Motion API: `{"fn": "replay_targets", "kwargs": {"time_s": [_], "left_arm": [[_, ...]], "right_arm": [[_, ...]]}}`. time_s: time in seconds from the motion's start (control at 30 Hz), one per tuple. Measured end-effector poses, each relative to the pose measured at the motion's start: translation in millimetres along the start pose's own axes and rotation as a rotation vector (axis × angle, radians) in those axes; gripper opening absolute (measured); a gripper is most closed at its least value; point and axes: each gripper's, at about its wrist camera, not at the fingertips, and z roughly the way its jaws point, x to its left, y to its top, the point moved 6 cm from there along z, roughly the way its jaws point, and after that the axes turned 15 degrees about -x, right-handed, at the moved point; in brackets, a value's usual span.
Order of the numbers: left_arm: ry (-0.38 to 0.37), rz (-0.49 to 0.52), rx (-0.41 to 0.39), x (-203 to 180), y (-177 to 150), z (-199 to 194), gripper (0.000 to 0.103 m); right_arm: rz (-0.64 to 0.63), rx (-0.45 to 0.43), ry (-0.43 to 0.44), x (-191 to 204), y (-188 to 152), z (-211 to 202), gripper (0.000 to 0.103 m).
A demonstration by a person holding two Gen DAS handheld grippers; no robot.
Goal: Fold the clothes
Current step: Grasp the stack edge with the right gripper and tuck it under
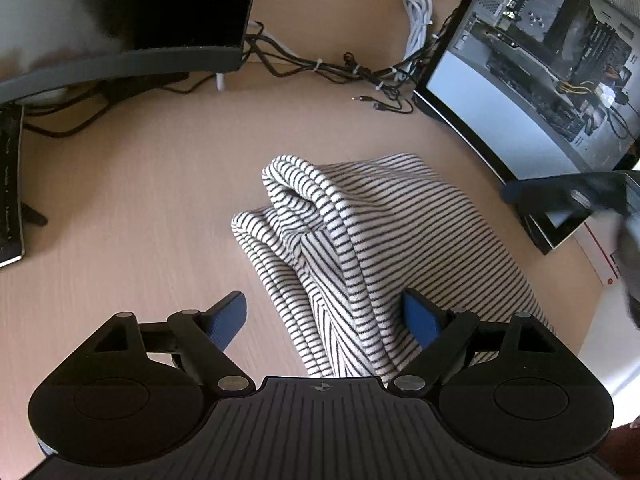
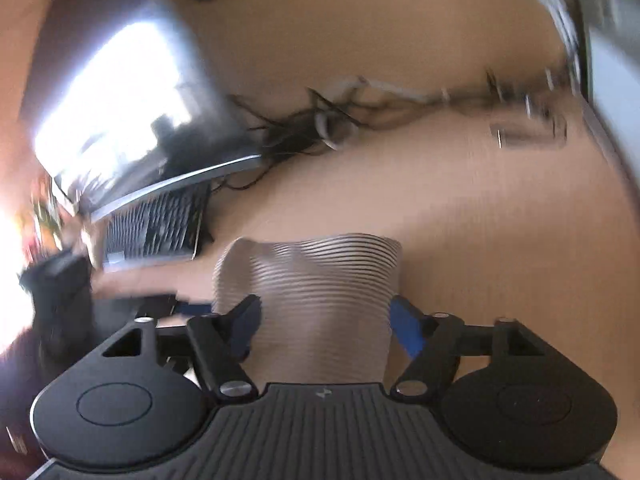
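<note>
A black-and-white striped garment [image 1: 360, 240] lies bunched and folded on the light wooden desk [image 1: 140, 200]. My left gripper [image 1: 324, 316] is open, its blue-padded fingers [image 1: 228, 320] spread, with the garment's near edge lying between them. In the blurred right wrist view the same striped garment [image 2: 316, 280] lies between the fingers of my right gripper [image 2: 324, 324], which is open. The other gripper shows dark at the left edge of the right wrist view [image 2: 60, 280].
A dark monitor [image 1: 140, 12] stands at the back left, a keyboard [image 1: 10, 184] at the left edge. A lit monitor [image 1: 540, 80] stands at the right. A tangle of cables [image 1: 360, 68] runs along the back of the desk.
</note>
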Motion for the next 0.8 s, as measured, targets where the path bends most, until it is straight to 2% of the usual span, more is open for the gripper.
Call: {"fn": "replay_targets", "kwargs": {"time_s": [0.1,0.17,0.2,0.27,0.37,0.43,0.5,0.57,0.7,0.8], "left_arm": [[0.003,-0.015,0.014,3,-1,1,0.093],[0.003,-0.03,0.026,6,-1,0,0.093],[0.007,-0.031,0.033,7,-1,0,0.093],[0.018,-0.026,0.044,9,-1,-2,0.093],[0.062,0.015,0.047,14,0,-8,0.099],[0.078,0.013,0.05,19,-1,-11,0.099],[0.089,0.003,0.049,23,-4,-15,0.099],[0.098,-0.004,0.046,27,-6,-18,0.099],[0.101,0.002,0.036,26,-8,-19,0.099],[0.103,0.02,0.032,24,-7,-19,0.099]], "right_arm": [[0.068,0.059,0.045,-11,-12,34,0.086],[0.103,0.096,0.06,-15,-20,57,0.086],[0.144,0.104,0.071,-15,-22,64,0.082],[0.163,0.061,0.125,-1,-12,58,0.063],[0.094,-0.021,0.247,31,9,37,0.055],[-0.022,-0.036,0.269,49,17,34,0.052],[-0.145,-0.027,0.239,59,16,36,0.051],[-0.225,-0.01,0.171,58,9,45,0.051],[-0.284,0.046,0.017,38,-11,63,0.053],[-0.198,0.072,0.079,28,-17,37,0.064]]}}
